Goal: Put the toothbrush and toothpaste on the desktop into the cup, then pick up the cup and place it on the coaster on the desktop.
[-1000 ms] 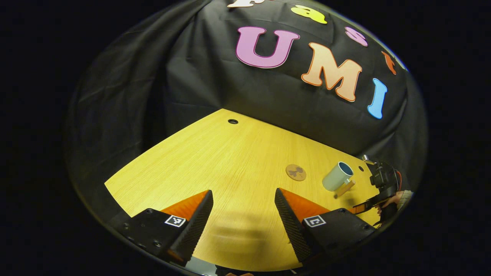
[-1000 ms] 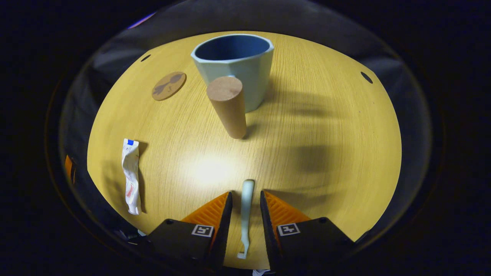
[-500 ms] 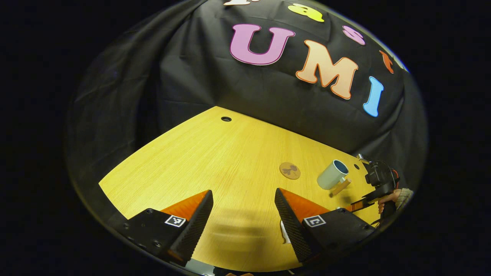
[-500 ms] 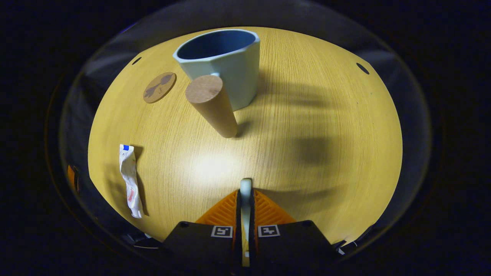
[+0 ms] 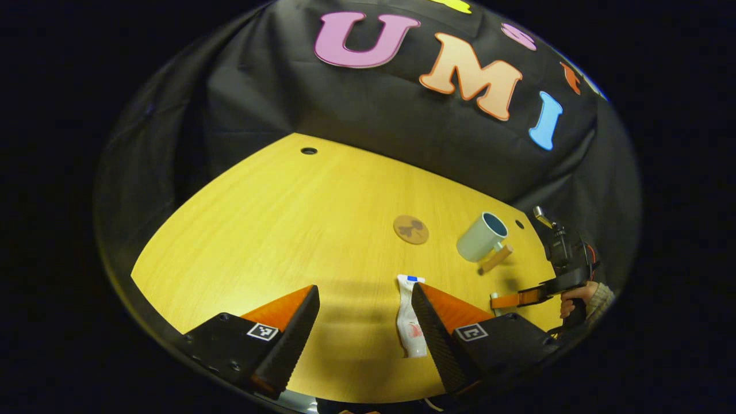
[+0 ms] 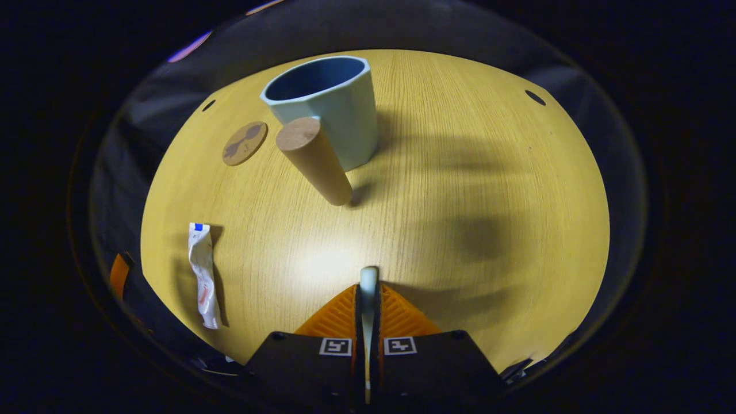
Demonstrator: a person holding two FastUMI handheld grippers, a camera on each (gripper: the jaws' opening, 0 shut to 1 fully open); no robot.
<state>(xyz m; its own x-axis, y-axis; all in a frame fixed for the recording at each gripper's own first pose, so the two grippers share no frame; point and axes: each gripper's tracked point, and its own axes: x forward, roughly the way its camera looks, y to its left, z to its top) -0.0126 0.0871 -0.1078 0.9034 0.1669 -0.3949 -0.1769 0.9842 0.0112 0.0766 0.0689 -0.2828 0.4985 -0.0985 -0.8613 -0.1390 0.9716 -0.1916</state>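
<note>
Desktop [image 6: 460,201]: toothbrush [image 6: 368,279] pinched in right claw [image 6: 368,299]; toothpaste [image 5: 409,322] beside left claw [image 5: 365,322].

In your right gripper view, the cup [image 6: 330,109] stands on the tabletop [image 6: 489,190] ahead, its handle [image 6: 313,158] pointing toward you. The coaster [image 6: 245,142] lies just left of the cup. The toothpaste [image 6: 202,273] lies well apart at near left. The toothbrush [image 6: 368,287] sits between your right tool [image 6: 368,299] fingers.

left gripper [image 5: 363,322]: black finger mounts, square coded tags, visible screws. hand [image 5: 574,293] at four o'clock: pale knit cuff.
</note>
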